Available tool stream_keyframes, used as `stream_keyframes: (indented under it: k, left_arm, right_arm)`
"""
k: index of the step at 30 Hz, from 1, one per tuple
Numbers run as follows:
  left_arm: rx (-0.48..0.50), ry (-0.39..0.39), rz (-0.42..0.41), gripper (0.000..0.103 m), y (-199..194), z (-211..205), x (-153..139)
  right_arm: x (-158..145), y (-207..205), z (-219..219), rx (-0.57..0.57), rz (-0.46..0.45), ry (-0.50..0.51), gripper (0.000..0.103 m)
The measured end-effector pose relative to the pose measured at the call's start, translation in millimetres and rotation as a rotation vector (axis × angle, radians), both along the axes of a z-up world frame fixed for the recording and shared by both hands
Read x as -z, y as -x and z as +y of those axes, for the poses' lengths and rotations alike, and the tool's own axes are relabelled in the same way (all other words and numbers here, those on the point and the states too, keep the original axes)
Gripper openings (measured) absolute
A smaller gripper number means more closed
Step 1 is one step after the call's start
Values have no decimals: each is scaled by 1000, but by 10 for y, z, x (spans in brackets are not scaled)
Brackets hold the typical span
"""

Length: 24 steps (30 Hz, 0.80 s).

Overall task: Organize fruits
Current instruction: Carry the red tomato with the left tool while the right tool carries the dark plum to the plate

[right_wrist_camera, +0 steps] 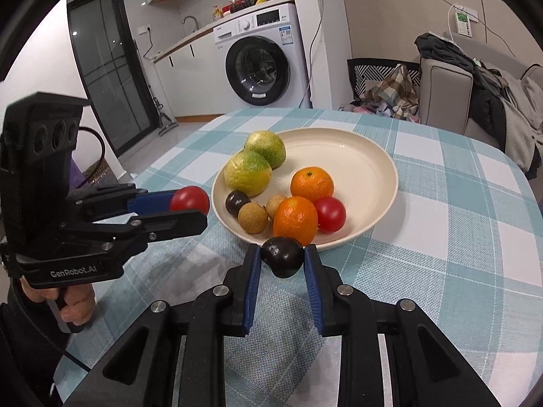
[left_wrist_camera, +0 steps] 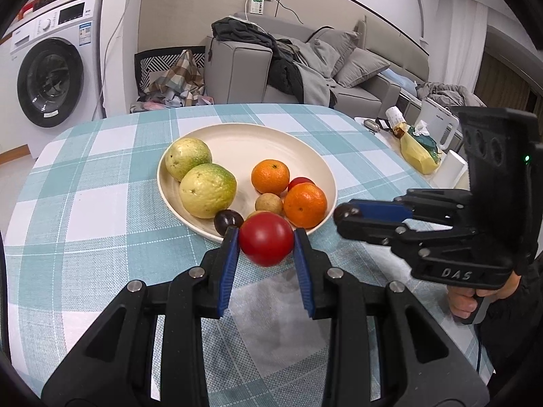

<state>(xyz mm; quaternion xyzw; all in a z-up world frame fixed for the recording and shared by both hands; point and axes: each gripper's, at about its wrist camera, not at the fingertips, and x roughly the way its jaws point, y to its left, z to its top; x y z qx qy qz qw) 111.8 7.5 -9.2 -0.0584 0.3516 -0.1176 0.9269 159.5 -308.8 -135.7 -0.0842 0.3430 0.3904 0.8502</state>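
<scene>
A red tomato (left_wrist_camera: 266, 238) and a dark plum (right_wrist_camera: 283, 260) hang gripped just short of the cream plate (right_wrist_camera: 373, 169), which holds two green guavas (right_wrist_camera: 248, 176), two oranges (right_wrist_camera: 312, 183), two longans (right_wrist_camera: 253, 217), another plum (right_wrist_camera: 237, 202) and another tomato (right_wrist_camera: 330, 214).

From the left wrist, the red tomato (left_wrist_camera: 266, 238) held in the left tongs (left_wrist_camera: 266, 247) covers most of one longan (left_wrist_camera: 259, 213) and part of the plate's (left_wrist_camera: 237, 135) near rim. A second tomato (left_wrist_camera: 300, 182) peeks from behind an orange (left_wrist_camera: 304, 205). The sofa's (left_wrist_camera: 366, 78) right end is cut off.
</scene>
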Motion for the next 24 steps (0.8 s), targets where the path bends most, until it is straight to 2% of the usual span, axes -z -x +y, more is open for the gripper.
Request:
stream_keyframes:
  k: [11,24]
  left_arm:
    - [-56,9,-8,29,-48,96,33]
    - [-81,21,-39,29,-159,66,33]
  right_arm:
    - [-84,-76,-124,85,-29,-56,27]
    - [-57,-189,-171,153,-29,-63,27]
